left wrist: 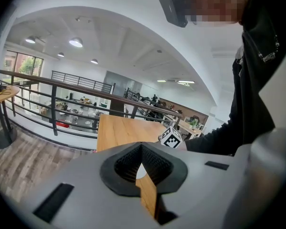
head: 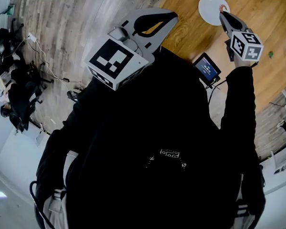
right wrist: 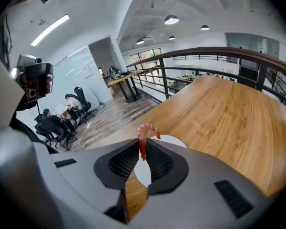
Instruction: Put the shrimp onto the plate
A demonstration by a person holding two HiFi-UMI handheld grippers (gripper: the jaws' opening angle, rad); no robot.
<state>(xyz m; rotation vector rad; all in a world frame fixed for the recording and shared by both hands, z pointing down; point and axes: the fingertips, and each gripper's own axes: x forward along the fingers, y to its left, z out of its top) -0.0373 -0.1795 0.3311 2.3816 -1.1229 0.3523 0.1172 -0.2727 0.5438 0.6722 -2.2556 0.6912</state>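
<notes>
Step in hand: set-down of shrimp.
- Right gripper: jaws nearly closed, tips pinching shrimp by tail end, curled body sticking out past tips.
- Shrimp hangs in air over rim of white plate, not touching it.
- To do well: bring tips inward over plate's middle, sink low, then part jaws gently. A drop from height risks a bounce onto wooden surface.
- Pose: right arm stretched forward, gripper tilted down at plate.
- Left gripper: jaws together, empty, held back near body, well apart from plate.
</notes>
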